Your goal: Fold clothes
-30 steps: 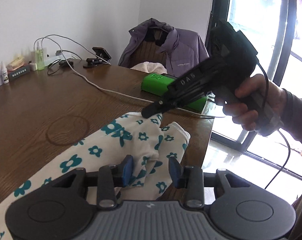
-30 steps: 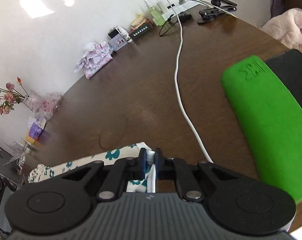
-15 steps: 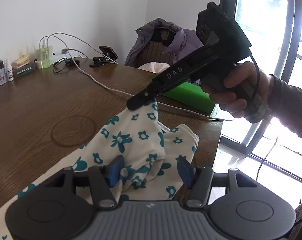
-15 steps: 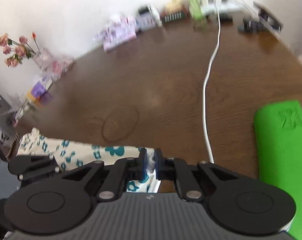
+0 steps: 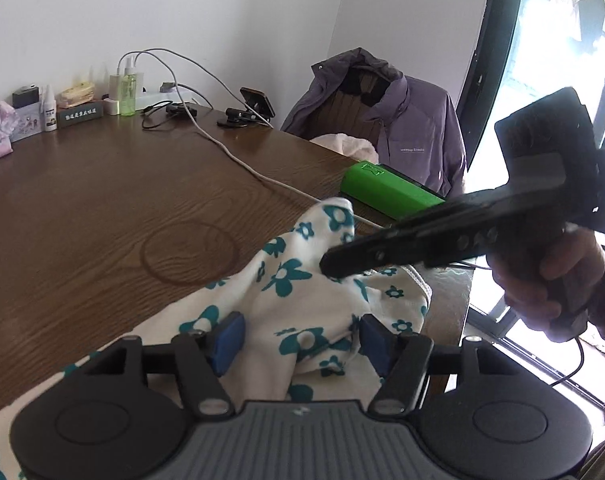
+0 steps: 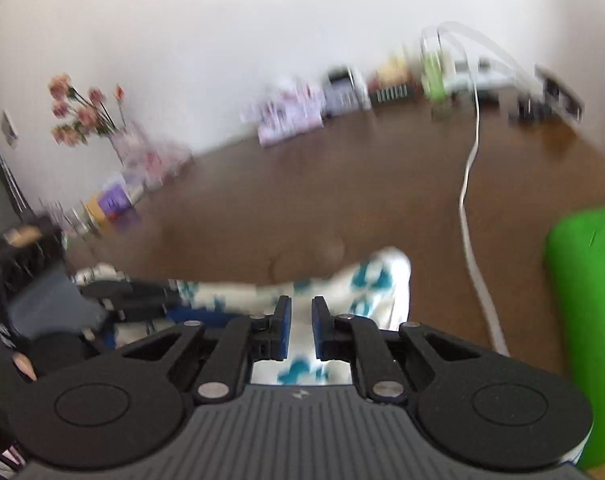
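A white garment with teal flowers (image 5: 286,280) lies at the near right corner of the brown table (image 5: 102,220). My left gripper (image 5: 300,332) sits low over it. Its jaws are opening, and bunched cloth lies loose between the blue pads (image 5: 230,336). My right gripper (image 5: 330,266), held by a hand (image 5: 550,280), comes in from the right and pinches a raised fold of the garment at its tip. In the blurred right wrist view, white cloth (image 6: 366,280) fills the narrow gap of the right gripper (image 6: 301,316), whose jaws are easing open slightly while still gripping.
A green box (image 5: 386,192) and a white cable (image 5: 238,160) lie just beyond the garment. Bottles and small items (image 5: 126,92) line the wall. A purple jacket (image 5: 402,128) hangs on a chair at the far end. The table edge drops off at right.
My left jaws have widened around the cloth. The right gripper has rolled and swung nearer across the garment, carrying the pinched fold up and over.
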{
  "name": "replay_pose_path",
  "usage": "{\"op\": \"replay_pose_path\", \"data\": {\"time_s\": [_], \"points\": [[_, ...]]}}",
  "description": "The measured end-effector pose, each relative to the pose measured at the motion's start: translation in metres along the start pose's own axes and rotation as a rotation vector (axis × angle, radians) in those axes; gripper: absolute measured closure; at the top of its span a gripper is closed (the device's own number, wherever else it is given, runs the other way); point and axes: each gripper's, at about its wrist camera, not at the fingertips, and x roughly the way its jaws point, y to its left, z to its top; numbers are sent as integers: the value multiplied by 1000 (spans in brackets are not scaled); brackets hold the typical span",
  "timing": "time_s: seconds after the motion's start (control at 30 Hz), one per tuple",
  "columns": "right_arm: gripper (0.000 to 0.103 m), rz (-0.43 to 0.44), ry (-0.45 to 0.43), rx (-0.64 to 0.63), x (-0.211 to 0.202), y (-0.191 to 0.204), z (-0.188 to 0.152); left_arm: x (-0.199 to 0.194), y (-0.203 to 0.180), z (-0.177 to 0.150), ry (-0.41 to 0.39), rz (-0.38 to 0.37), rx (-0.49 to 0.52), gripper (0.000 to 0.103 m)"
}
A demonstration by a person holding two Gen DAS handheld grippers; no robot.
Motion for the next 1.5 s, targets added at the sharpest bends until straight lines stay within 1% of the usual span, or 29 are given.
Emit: {"op": "replay_pose_path", "data": {"time_s": [0.1, 0.17, 0.2, 0.23, 0.3, 0.33, 0.4, 0.43, 0.5, 0.53, 0.57, 0.63, 0.7, 0.73, 0.77, 0.83, 0.87, 0.93, 0.97, 1.0, 1.07, 1.1, 1.17, 1.2, 1.27, 1.33, 1.37, 1.43, 1.5], "points": [[91, -16, -19, 52, -5, -1, -2, -24, 1, -3, -26, 75, 46, 38], [84, -33, -55, 30, -14, 4, 2, -38, 8, -7, -28, 130, 57, 33], [77, -17, -76, 10, -18, 9, 4, -44, 14, -8, -24, 157, 52, 33], [72, 1, -96, -11, -21, 15, 5, -49, 24, -8, -18, 182, 33, 33], [72, 40, -106, -57, -18, 28, 5, -57, 43, -4, -16, 204, -37, 34], [72, 37, -96, -80, -14, 34, 4, -59, 53, -2, -14, 207, -83, 36], [72, 2, -77, -112, -4, 45, -3, -52, 61, 5, 4, 199, -97, 42], [72, -8, -69, -115, 0, 47, -6, -47, 64, 8, 16, 192, -93, 52], [72, -23, -71, -98, 2, 47, -12, -35, 64, 11, 49, 183, -49, 66], [72, -31, -73, -89, 3, 46, -14, -30, 63, 10, 68, 195, -33, 86], [72, -40, -70, -77, 3, 46, -17, -24, 62, 9, 87, 217, -23, 101], [71, -54, -71, -57, 3, 44, -23, -22, 64, 7, 84, 277, -19, 101], [71, -60, -82, -42, 2, 44, -28, -31, 73, 5, 60, 339, -58, 101], [71, -64, -85, -41, 1, 45, -29, -42, 81, 4, 32, 350, -89, 100], [71, -71, -85, -46, 1, 46, -30, -60, 89, 2, 10, 368, -119, 94], [68, -78, -84, -52, 1, 49, -30, -104, 107, -4, -24, 415, -177, 87], [66, -78, -83, -54, 1, 50, -30, -126, 114, -10, -32, 458, -199, 68], [64, -82, -83, -63, 1, 52, -30, -162, 124, -28, -8, 579, -235, 41], [64, -85, -91, -59, -2, 54, -29, -174, 128, -38, 13, 624, -268, 41], [64, -67, -112, -54, -6, 56, -26, -182, 130, -47, 33, 637, -306, 41], [64, -28, -157, -45, -14, 60, -21, -185, 132, -61, 52, 610, -342, 41], [64, -12, -157, -49, -14, 63, -19, -181, 133, -65, 66, 601, -339, 41], [64, -6, -127, -70, -3, 72, -15, -169, 135, -69, 99, 619, -327, 41], [64, -17, -102, -97, 4, 78, -16, -163, 135, -70, 112, 641, -316, 42], [62, -48, -68, -154, 15, 90, -19, -155, 133, -74, 118, 674, -283, 81], [61, -75, -63, -194, 21, 98, -25, -156, 132, -78, 70, 682, -307, 93], [61, -83, -66, -203, 23, 101, -28, -160, 133, -79, 31, 686, -345, 95], [61, -84, -90, -181, 20, 101, -31, -166, 133, -81, -41, 706, -383, 96], [61, -87, -101, -164, 19, 99, -32, -164, 134, -85, -48, 720, -374, 96]]}}
